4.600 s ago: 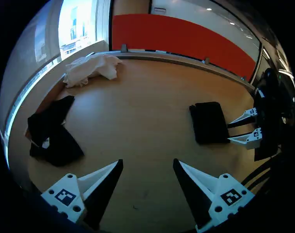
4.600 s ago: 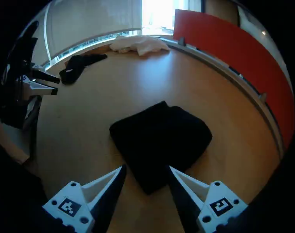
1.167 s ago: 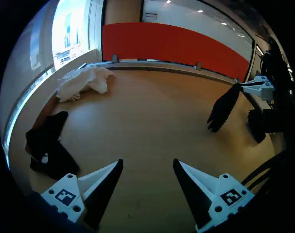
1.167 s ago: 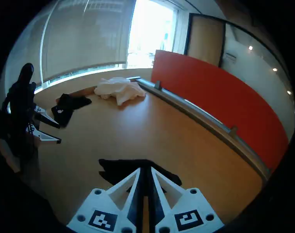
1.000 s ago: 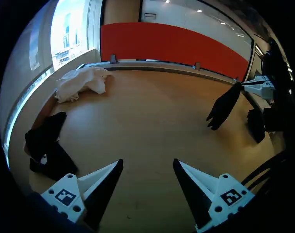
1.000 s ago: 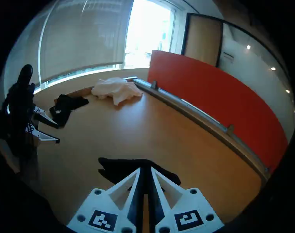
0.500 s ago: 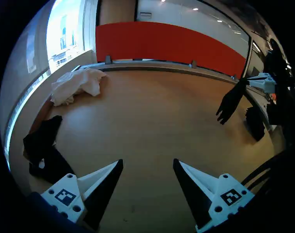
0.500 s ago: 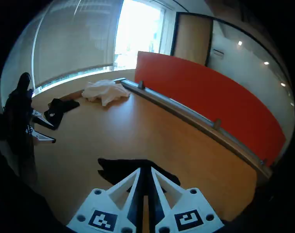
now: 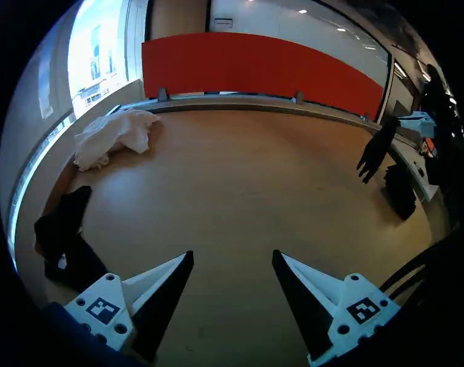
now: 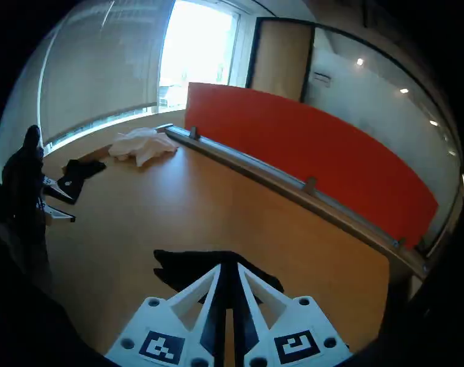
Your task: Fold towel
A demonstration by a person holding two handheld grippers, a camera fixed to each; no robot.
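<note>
between the closed fingers of the right gripper point(image 10: 228, 272) a black towel point(image 10: 183, 269) is pinched, both fingers pressed together on the cloth with no gap between them. it hangs from them in a narrow, bunched drape, clear of the table point(image 9: 244, 177). seen from the left gripper view, that drape dangles above the table's right-hand side, with a dark pile point(image 9: 401, 194) lying just below and beside it at the edge. what that pile is made of is too dark to tell.

the left gripper point(image 9: 232, 254) is spread wide and grips nothing. it hovers over bare wood near the front of the table, well apart from the towel.

farther out, a crumpled white cloth point(image 9: 109, 134) lies at the far left corner and a black cloth heap point(image 9: 63, 229) sits nearer along the left edge. a red partition point(image 9: 262, 61) runs behind the table's far rim.

this looks like the carrying step: the towel is up in the air, and no flat, squared fold can be made out in it. the next move probably calls for lowering it onto the open wood or onto the dark pile. if folding remains, the idle left gripper would need to come across and take a second corner so the cloth can be spread.
</note>
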